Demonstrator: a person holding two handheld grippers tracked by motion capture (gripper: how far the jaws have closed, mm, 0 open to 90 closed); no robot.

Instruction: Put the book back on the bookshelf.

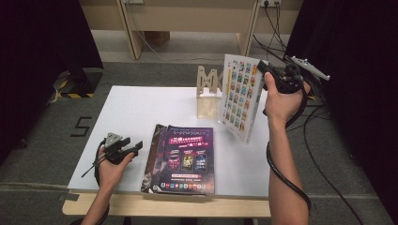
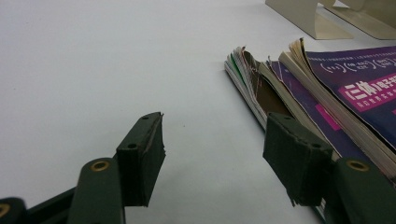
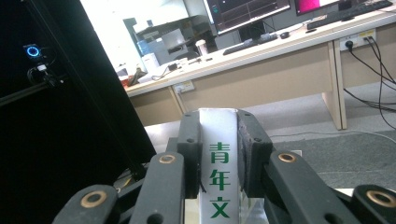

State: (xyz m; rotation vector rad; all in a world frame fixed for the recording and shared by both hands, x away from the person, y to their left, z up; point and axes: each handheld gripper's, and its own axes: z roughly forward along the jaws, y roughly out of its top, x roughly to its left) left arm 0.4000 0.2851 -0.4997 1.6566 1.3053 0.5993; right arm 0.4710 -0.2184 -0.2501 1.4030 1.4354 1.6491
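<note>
Above white table point(image 1: 131, 112), upright magazine point(image 1: 240, 98) shows colourful picture grid.

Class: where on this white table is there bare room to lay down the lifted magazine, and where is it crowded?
Free: the table's left half, between the left tongs and the wooden rack; also right of the magazine stack. Crowded: around the rack, where the right tongs hold the magazine.

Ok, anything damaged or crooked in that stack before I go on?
Yes. The magazine stack by the left gripper is fanned out, not squared; its lower copies look dog-eared with frayed corners. The magazine in the right gripper looks fine.
</note>
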